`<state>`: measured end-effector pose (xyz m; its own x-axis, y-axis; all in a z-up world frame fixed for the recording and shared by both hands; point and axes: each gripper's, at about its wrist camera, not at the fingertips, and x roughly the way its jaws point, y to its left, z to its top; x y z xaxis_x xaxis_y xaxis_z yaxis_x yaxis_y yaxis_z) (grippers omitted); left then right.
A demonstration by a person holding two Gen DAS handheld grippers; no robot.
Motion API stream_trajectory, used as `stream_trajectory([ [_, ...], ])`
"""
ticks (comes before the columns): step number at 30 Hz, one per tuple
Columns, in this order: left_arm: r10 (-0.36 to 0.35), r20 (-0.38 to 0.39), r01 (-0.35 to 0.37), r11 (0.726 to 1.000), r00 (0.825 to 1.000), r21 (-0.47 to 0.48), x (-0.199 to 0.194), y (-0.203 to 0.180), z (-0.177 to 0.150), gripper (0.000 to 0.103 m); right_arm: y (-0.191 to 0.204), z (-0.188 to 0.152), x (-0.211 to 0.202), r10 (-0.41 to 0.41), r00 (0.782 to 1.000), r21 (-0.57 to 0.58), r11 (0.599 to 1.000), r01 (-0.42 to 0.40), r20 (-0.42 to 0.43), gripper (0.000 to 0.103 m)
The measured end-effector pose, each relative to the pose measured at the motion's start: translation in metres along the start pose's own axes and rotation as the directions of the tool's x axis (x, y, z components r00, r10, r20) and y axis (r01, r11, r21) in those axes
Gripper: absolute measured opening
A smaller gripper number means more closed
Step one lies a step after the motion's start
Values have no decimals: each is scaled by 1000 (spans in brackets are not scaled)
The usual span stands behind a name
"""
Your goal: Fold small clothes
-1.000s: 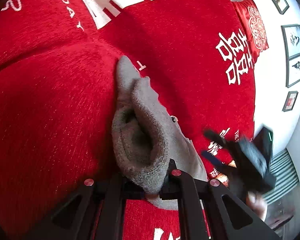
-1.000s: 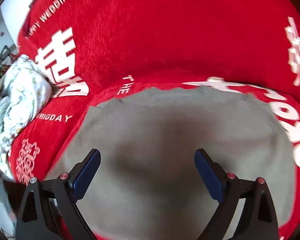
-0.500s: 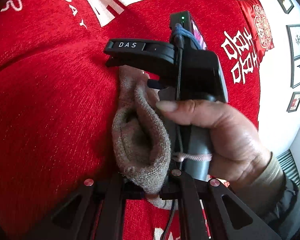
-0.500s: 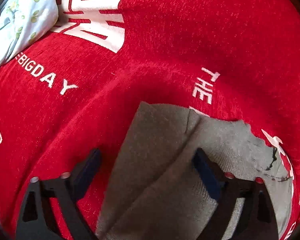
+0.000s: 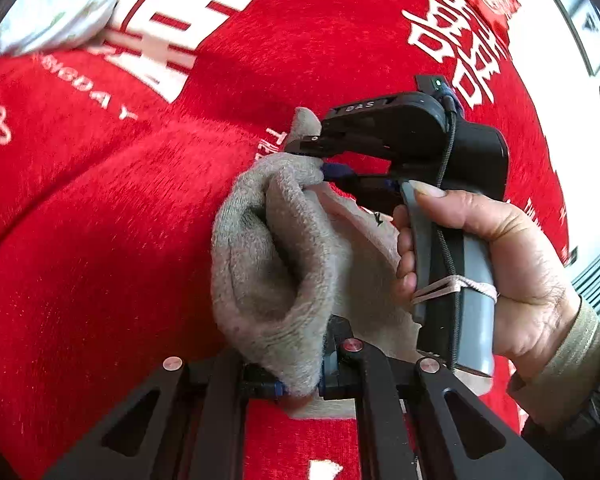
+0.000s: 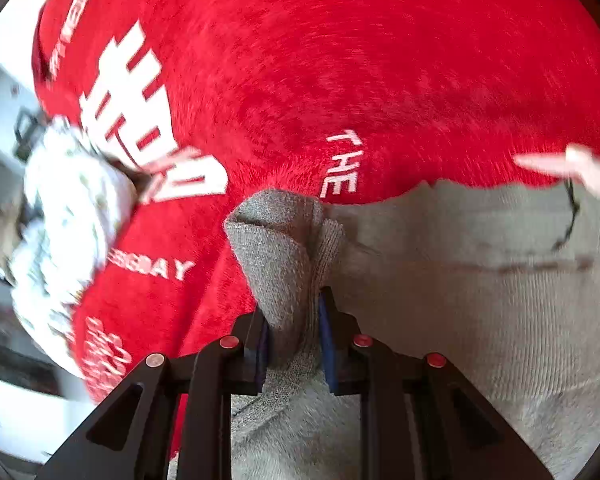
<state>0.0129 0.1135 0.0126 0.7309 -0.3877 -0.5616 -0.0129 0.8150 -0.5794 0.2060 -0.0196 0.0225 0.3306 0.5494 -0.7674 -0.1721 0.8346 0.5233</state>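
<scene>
Tilting downward, both grippers' jaws pinch the grey garment (image 5: 284, 264), the right's having just closed.

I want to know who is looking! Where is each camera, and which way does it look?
Left wrist: sits on the left gripper, looking down at the grey sock it pinches; the person's hand shows.
Right wrist: sits on the right gripper, looking down at the sock's folded end.
Both share the sock and red blanket.
</scene>
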Motion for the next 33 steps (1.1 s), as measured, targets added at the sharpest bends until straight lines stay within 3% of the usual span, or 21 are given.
stream_trajectory([
  [5,45,15,-46,992,999,116,-5,-34,-7,11,-30,-2,-28,169,983,134,975,-177,68,23],
  [11,59,12,-60,977,998,206,-9,-71,-15,11,-57,-2,-56,272,952,210,931,-297,139,23],
  [20,30,-60,-13,963,998,268,11,-118,-18,11,-113,-5,-90,339,919,312,867,-388,201,23],
  [28,37,-108,-5,959,993,283,27,-138,-20,11,-143,-4,-107,413,874,346,805,-481,255,23],
  [33,33,-128,8,951,991,311,34,-152,-21,11,-166,-7,-116,425,858,367,779,-509,288,23],
])
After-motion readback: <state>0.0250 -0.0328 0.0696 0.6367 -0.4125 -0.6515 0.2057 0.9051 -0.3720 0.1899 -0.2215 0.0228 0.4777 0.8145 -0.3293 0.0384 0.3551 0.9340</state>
